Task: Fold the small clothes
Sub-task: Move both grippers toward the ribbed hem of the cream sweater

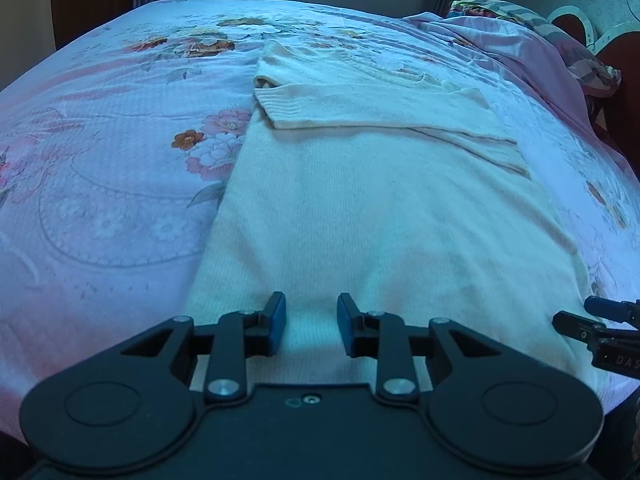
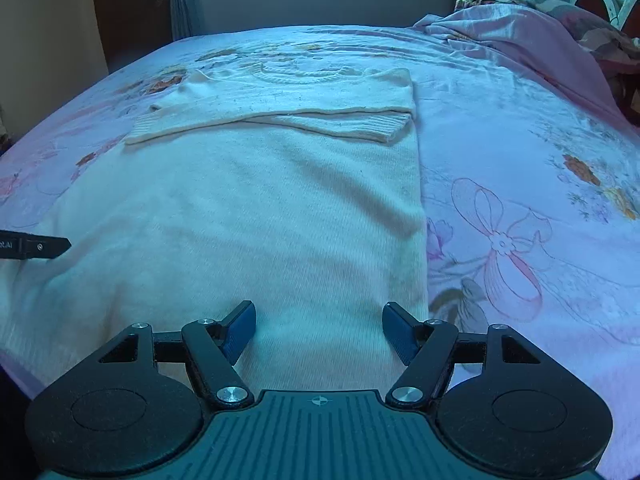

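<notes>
I find the white sweater [image 1: 360, 208] lying flat on the bed [image 1: 100, 160], which is covered with a pink floral sheet; both sleeves are folded across the chest, the cuffs overlapping just below the neckline, and the hem end lies nearest to me. My left hand-held gripper [image 1: 311, 326] is pitched steeply downward over the hem end of the sweater, left of centre, its blue pads [image 1: 278, 324] standing a narrow gap apart with only bare knit showing between them; I see no fabric pinched. My right hand-held gripper [image 2: 319, 330] is angled down at much the same pitch over the sweater's right-hand part near the hem, its jaws set wide, the right pad [image 2: 400, 332] close to the garment's right edge, and nothing clamped between them. In the left wrist view the tip of the right hand-held gripper shows at the right border, beside the sweater's edge; in the right wrist view a black finger of the left one enters from the left border over the knit. A crumpled pink blanket [image 2: 520, 36] lies heaped at the far right corner of the bed, well apart from the sweater.
</notes>
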Available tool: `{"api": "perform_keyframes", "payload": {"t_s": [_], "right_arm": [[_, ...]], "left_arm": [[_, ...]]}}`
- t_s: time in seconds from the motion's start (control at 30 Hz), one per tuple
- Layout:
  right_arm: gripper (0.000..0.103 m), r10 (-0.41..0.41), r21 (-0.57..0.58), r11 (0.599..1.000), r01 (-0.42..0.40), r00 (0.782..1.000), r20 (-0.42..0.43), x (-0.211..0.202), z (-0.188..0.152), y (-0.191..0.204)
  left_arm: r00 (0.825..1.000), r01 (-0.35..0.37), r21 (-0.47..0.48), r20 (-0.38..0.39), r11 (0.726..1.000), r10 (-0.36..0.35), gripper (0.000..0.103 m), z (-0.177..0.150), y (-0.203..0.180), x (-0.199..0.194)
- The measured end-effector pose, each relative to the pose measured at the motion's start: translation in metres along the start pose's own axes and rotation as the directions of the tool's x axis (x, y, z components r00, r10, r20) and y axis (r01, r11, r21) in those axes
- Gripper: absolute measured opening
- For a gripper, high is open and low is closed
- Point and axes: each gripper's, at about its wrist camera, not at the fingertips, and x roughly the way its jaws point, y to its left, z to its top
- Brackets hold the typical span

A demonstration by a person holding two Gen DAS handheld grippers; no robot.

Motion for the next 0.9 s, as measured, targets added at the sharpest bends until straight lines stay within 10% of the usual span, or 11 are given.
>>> {"api": "perform_keyframes", "payload": {"t_s": [0.9], "right_arm": [[0.070, -0.018, 0.102, 0.994, 0.025, 0.998, -0.065, -0.032, -0.033, -0.017]], "left_arm": [[0.999, -0.042, -0.077, -0.009, 0.996, 0.041, 0.036, -0.021, 0.012, -0.035]]}}
